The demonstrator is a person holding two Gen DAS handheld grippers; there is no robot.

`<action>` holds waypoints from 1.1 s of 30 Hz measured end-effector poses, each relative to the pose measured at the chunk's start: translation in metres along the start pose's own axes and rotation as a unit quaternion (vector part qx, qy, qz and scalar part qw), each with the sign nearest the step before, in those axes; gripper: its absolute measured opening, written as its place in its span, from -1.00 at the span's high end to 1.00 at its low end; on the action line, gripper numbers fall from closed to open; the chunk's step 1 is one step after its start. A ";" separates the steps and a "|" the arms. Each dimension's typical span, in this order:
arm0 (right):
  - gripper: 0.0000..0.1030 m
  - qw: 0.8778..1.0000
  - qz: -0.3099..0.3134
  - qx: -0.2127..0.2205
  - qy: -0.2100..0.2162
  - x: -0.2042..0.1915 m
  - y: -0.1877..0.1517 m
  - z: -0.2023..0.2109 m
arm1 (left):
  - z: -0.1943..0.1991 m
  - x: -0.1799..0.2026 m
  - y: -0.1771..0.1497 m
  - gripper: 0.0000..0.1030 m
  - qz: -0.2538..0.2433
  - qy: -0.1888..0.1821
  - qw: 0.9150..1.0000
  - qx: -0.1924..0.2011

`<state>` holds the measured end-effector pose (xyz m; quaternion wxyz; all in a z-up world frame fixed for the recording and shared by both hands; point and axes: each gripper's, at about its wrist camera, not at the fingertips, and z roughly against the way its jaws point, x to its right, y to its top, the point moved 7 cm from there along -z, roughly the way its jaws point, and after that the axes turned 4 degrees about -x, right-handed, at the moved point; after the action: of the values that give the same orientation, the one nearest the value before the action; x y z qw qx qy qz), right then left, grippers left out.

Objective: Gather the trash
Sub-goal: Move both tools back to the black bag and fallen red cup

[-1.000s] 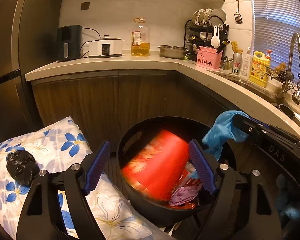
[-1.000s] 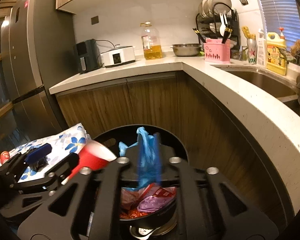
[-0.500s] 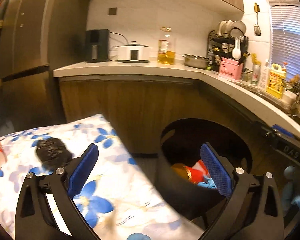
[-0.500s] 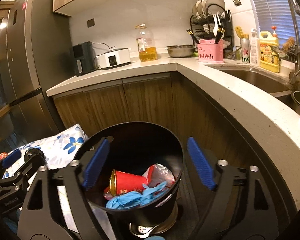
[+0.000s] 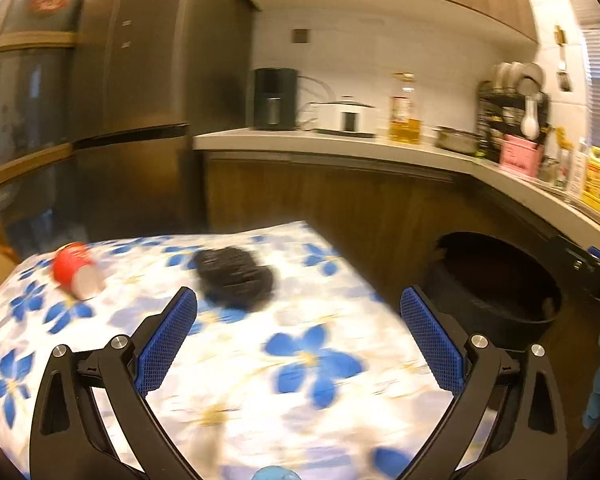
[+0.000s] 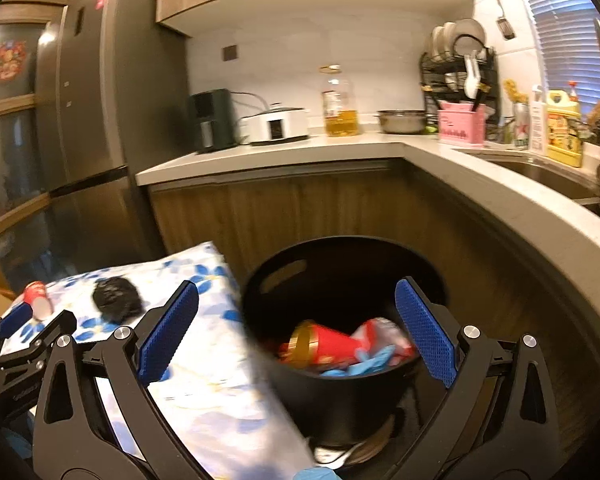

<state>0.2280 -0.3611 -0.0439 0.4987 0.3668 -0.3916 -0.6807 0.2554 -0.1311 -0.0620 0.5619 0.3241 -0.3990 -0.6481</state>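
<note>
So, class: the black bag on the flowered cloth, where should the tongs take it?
Grip the black bag across its crumpled middle, coming down from above with the open left tongs: it lies as a low lump, with no handle showing.

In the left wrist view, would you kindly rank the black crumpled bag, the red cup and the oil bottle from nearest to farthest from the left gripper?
1. Black crumpled bag, just ahead on the floral cloth.
2. Red cup, far left, lying on its side.
3. Oil bottle, on the back counter.

The right hand-held gripper (image 6: 296,330), jaws wide apart, hangs over the black bin (image 6: 340,396) holding red and blue trash (image 6: 328,346).
</note>
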 end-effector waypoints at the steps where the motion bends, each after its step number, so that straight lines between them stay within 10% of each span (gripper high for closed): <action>1: -0.89 1.000 0.003 -0.002 0.007 -0.009 -0.002 -0.001 | 0.001 -0.012 -0.002 -0.89 0.007 0.009 1.000 -0.001; 18: -0.89 0.988 0.065 -0.057 0.127 -0.189 -0.053 -0.050 | 0.037 -0.174 -0.030 -0.89 0.076 0.156 0.985 0.003; 33: -0.89 0.988 0.063 -0.067 0.127 -0.223 -0.052 -0.099 | 0.020 -0.189 -0.013 -0.89 0.092 0.146 0.985 0.009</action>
<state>0.3478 -0.1518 -0.1089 0.6097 0.3907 -0.3003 -0.6209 0.2621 0.0592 -0.0698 0.6688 0.3823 -0.3463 -0.5355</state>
